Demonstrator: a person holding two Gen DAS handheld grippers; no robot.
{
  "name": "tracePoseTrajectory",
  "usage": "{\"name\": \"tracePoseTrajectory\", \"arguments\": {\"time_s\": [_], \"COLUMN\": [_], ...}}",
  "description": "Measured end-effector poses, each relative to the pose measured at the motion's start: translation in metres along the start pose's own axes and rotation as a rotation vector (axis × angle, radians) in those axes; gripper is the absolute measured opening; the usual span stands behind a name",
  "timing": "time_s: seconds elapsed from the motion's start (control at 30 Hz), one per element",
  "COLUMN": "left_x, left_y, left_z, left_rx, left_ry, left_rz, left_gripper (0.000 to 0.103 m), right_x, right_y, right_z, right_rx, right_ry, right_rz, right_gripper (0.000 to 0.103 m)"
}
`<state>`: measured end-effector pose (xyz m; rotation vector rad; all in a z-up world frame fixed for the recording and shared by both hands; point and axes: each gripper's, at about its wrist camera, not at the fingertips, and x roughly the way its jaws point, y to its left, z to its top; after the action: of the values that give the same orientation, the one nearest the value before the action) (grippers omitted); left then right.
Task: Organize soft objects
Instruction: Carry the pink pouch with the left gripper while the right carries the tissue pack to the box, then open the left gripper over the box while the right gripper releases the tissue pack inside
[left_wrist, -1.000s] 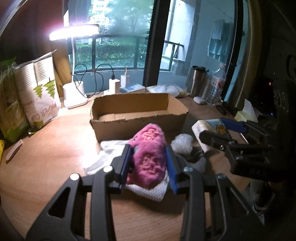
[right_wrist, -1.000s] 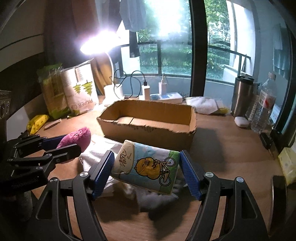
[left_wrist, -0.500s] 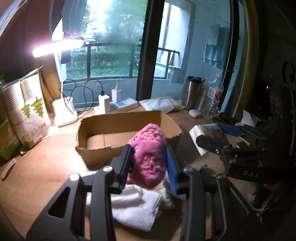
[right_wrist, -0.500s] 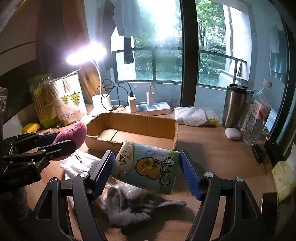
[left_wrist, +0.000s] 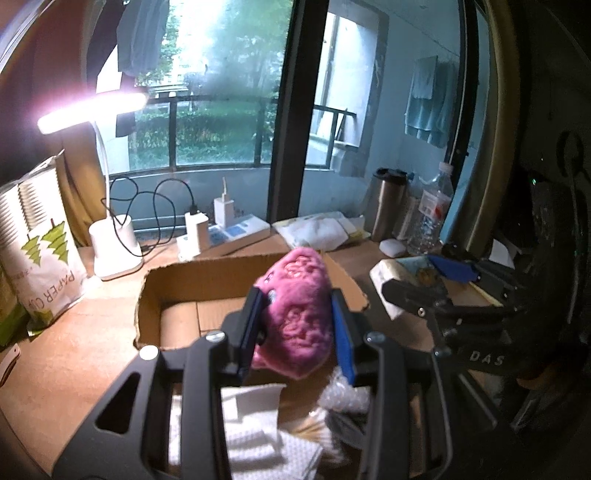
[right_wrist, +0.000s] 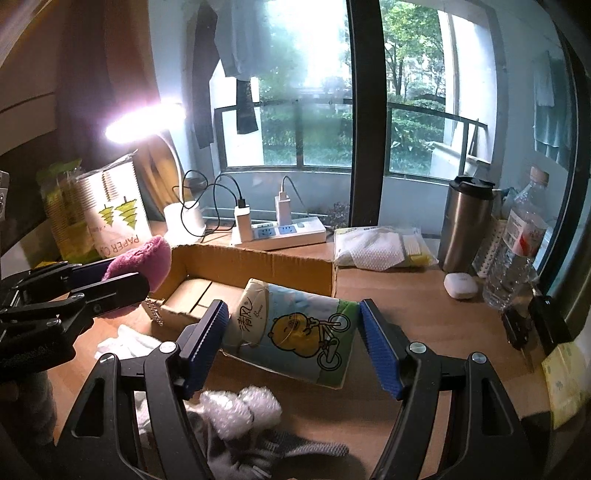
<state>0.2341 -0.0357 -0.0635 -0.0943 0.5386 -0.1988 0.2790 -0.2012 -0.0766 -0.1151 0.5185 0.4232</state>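
Note:
My left gripper (left_wrist: 297, 332) is shut on a fuzzy pink pouch (left_wrist: 301, 314), held in the air at the near edge of the open cardboard box (left_wrist: 166, 280). From the right wrist view the pink pouch (right_wrist: 146, 264) shows at the left, over the box (right_wrist: 258, 264). My right gripper (right_wrist: 291, 345) is shut on a soft tissue pack (right_wrist: 291, 332) printed with a cartoon cyclist, lifted just in front of the box's right end. A white cloth (left_wrist: 258, 439), a bubble-wrap wad (right_wrist: 240, 410) and a grey sock (right_wrist: 280, 454) lie on the wooden desk below.
A lit desk lamp (left_wrist: 114, 243), a paper-cup bag (left_wrist: 35, 251) and a power strip (right_wrist: 280, 236) with chargers stand behind the box. A steel tumbler (right_wrist: 467, 221), a water bottle (right_wrist: 513, 251), a white earbud case (right_wrist: 460, 285) and a packet of cloths (right_wrist: 376, 249) are at the right.
Both grippers rose and moved toward the box with their loads; the box now sits closer and lower in both views. The cloth, bubble wrap and sock stayed on the desk.

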Motion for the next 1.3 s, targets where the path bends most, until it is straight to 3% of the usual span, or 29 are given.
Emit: {"name": "tracePoseTrajectory", "arguments": {"time_s": [0.4,1.03,1.3], "left_x": [0.034,0.109,0.114], "left_y": [0.020,0.041,0.042], "left_z": [0.015,-0.004,-0.010], "left_rx": [-0.038,-0.105,-0.096], "left_ry": [-0.016,0.123,0.149], "left_rz": [0.020,0.015,0.031], "left_gripper": [0.037,0.038,0.040], "right_x": [0.034,0.099,0.105], "right_y": [-0.001,-0.007,-0.009], "right_z": [0.019,0.019,0.017], "right_rx": [-0.005,0.026,0.053], "right_ry": [0.006,0.102,0.120], "right_rz": [0.032,0.059,0.093], "right_gripper": [0.075,0.075,0.075]}}
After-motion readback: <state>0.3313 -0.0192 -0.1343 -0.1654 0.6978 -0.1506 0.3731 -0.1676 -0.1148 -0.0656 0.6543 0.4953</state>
